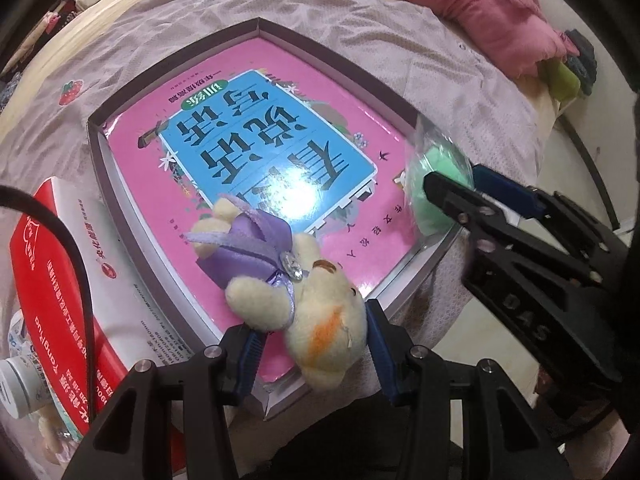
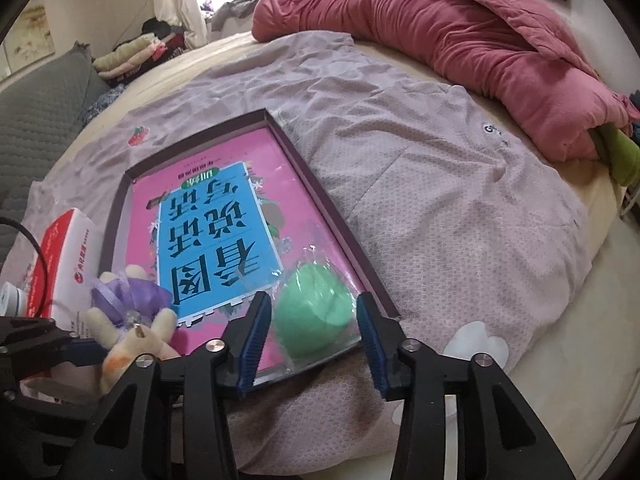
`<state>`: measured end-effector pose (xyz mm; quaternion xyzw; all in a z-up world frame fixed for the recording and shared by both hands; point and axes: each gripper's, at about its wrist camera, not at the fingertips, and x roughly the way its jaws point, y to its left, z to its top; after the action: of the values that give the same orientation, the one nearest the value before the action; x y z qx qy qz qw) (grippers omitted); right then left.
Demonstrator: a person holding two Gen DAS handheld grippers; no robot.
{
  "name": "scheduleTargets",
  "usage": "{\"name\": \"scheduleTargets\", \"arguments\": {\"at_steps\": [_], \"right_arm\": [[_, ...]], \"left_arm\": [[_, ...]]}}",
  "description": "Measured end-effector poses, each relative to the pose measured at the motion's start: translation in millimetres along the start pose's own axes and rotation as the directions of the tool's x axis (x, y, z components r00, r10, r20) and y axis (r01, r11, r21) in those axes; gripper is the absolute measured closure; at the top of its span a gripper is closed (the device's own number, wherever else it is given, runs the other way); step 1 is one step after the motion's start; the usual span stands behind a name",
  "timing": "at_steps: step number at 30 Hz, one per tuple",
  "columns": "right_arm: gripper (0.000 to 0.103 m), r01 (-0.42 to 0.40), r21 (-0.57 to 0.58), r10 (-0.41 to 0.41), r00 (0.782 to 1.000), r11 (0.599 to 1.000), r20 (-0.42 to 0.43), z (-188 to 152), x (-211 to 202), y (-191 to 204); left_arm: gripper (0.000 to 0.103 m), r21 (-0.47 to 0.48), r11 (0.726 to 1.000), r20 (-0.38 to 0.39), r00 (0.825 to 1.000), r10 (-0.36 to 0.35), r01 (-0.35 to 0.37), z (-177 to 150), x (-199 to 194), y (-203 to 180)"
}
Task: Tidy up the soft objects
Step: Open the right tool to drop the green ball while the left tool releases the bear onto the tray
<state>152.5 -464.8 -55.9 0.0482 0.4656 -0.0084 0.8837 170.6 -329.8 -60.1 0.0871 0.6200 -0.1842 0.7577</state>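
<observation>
A cream plush bear in a purple dress lies at the near edge of a shallow purple-rimmed box, on a pink and blue book. My left gripper is open, its blue pads on either side of the bear's head. A green soft ball in clear wrap lies in the box's near right corner. My right gripper is open around it, pads apart from it. The bear also shows in the right wrist view, and the ball shows in the left wrist view.
The box lies on a mauve sheet on a bed. A red and white carton and a white bottle lie left of the box. A crimson quilt is heaped at the back right. The bed edge is near right.
</observation>
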Motion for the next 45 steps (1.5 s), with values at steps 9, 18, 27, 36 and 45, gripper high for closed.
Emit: {"name": "scheduleTargets", "arguments": {"at_steps": [9,18,27,36,45], "right_arm": [[0.046,-0.022,0.062,0.019,0.999,0.998,0.041,-5,-24,-12],[0.045,-0.026,0.122,0.016,0.996,0.992,0.083,0,-46,-27],[0.045,-0.026,0.147,0.01,0.994,0.989,0.109,3,-56,-34],[0.043,-0.027,0.146,0.006,0.99,0.989,0.142,8,-69,-31],[0.035,-0.019,0.106,0.0,0.983,0.994,0.182,14,-86,-17]], "left_arm": [[0.054,0.01,0.999,-0.043,0.998,0.041,-0.041,2,9,-4],[0.05,0.013,0.999,-0.077,0.996,0.053,-0.053,9,17,-6],[0.032,-0.008,1.0,-0.049,0.999,0.015,-0.015,12,3,0],[0.032,-0.058,0.998,0.011,1.0,-0.029,0.029,16,-20,16],[0.026,-0.074,0.995,0.128,0.99,-0.054,0.064,8,-69,27]]}}
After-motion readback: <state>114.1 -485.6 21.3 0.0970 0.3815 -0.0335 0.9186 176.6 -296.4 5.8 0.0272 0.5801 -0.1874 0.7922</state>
